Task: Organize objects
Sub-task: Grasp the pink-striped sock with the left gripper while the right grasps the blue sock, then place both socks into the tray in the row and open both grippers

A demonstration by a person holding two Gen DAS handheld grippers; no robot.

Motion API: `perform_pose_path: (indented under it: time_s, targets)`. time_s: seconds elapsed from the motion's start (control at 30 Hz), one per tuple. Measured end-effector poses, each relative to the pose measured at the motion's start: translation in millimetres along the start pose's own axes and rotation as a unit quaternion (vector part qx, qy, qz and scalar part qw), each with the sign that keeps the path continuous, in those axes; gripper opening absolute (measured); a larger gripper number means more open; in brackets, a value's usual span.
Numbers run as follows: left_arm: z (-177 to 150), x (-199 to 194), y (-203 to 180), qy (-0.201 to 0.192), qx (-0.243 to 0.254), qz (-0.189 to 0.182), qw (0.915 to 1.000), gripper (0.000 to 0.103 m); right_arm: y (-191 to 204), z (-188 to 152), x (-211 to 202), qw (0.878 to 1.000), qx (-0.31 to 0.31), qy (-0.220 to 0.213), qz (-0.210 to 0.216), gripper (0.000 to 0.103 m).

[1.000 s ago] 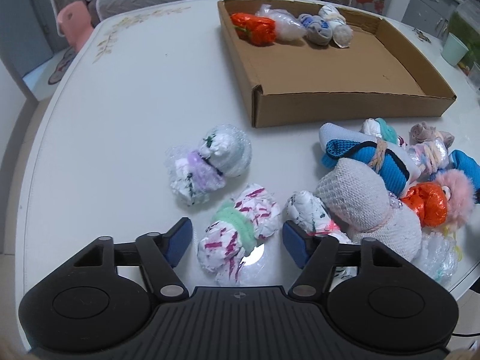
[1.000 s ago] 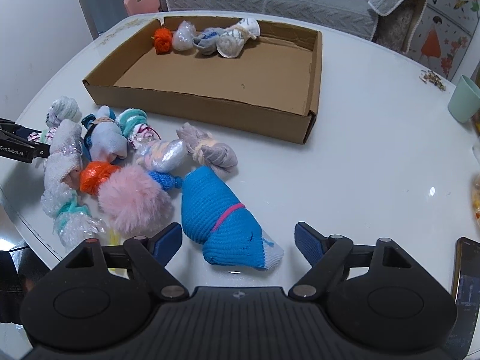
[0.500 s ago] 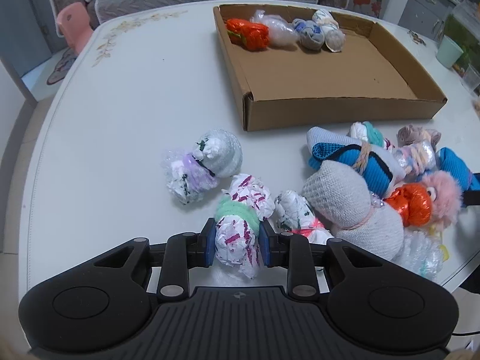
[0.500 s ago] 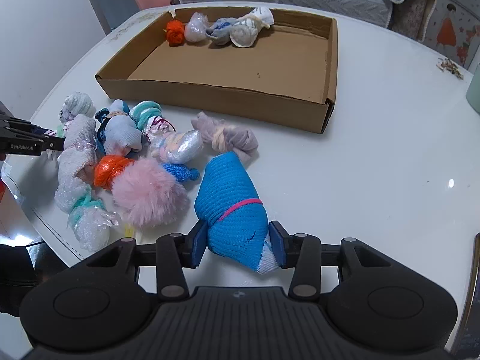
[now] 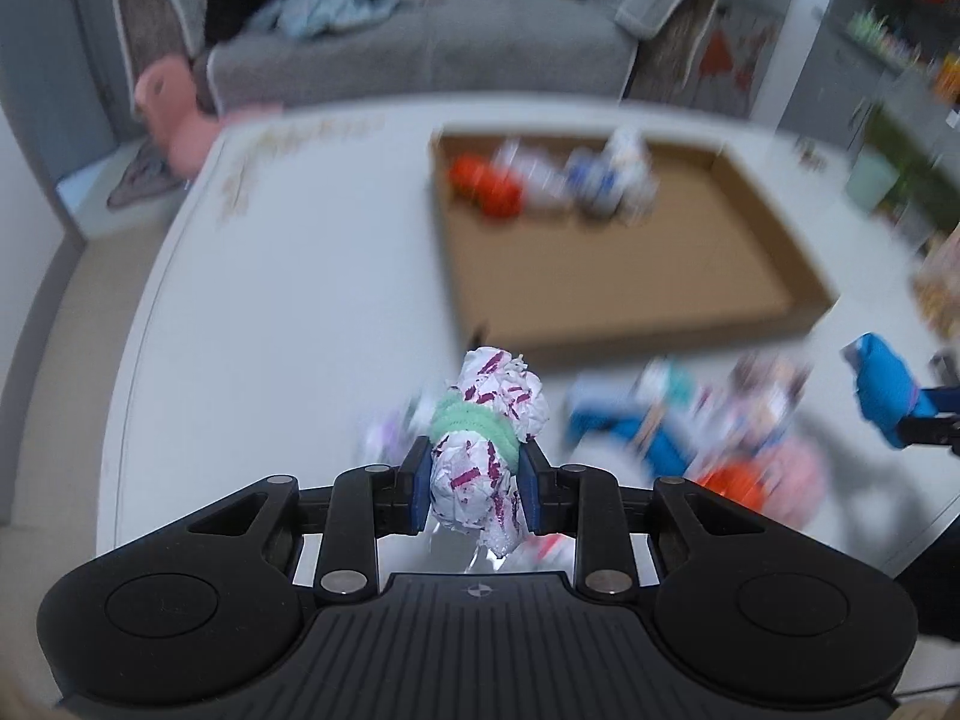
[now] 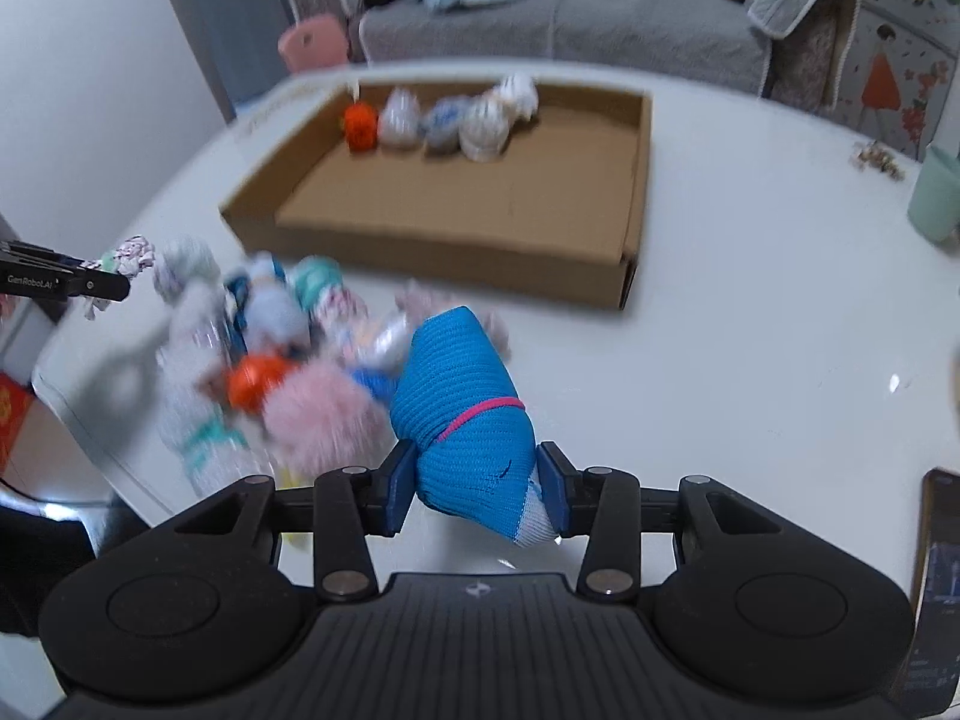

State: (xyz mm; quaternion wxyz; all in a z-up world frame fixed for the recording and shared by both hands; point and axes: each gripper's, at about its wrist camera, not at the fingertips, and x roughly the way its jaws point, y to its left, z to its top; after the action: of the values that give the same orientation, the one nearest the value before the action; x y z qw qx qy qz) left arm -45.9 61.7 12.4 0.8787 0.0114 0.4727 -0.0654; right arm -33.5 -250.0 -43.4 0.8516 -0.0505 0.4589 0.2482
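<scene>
Change since a second ago: both grippers stood wide apart around their bundles on the table; each has since clamped its bundle and carried it up off the surface.
Left gripper: blue pads pressed tight on the white-and-magenta sock bundle, which has a green band round its middle; its top pokes up past the fingertips.
Right gripper: jaws closed on the blue sock roll, gripping its lower end where a white toe shows; a pink band circles the roll.
Bundle positions: both hang clear of the white table, each between its own fingers.
Cardboard tray: sits on the far half of the table, open on top, mostly bare inside.
Tray contents: an orange bundle in the far left corner, then three pale bundles in a row along the far wall, touching one another.
Loose pile: blurred heap of sock bundles on the table just in front of the tray's near wall, between the two grippers; an orange one and a fluffy pink one lie side by side at the near edge.
Cross views: the left gripper's tip with its bundle shows at the left edge of the right wrist view; the blue roll shows at the right edge of the left wrist view.
Green cup: stands on the table to the right of the tray, well apart.
Background: grey sofa with clothes heaped on it, behind the table.
</scene>
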Motion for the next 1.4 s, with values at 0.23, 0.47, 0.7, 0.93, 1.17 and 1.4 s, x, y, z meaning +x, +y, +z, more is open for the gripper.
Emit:
perform_pose_path:
  time_s: [0.23, 0.47, 0.7, 0.93, 1.17, 1.4]
  targets:
    - [64, 1, -39, -0.051, 0.013, -0.036, 0.998, 0.035, -15, 62, -25, 0.998, 0.015, -0.068, 0.005, 0.039]
    - [124, 45, -103, -0.07, 0.036, -0.072, 0.9943, 0.035, -29, 124, -8, 0.995, 0.001, -0.097, -0.007, 0.039]
    - [157, 114, -137, -0.066, 0.038, -0.073, 0.9944, 0.035, -58, 155, 39, 0.997, 0.003, -0.081, -0.017, 0.039]
    - [166, 167, -159, -0.054, 0.042, -0.075, 0.9949, 0.035, -84, 166, 79, 0.998, 0.037, -0.055, -0.008, 0.039]
    - [156, 201, -170, -0.046, 0.045, -0.062, 0.996, 0.035, -91, 171, 108, 0.997, 0.067, -0.029, 0.002, 0.039]
    - [152, 225, -169, -0.041, 0.042, -0.043, 0.9974, 0.036, -87, 175, 125, 0.998, 0.067, -0.015, -0.006, 0.039]
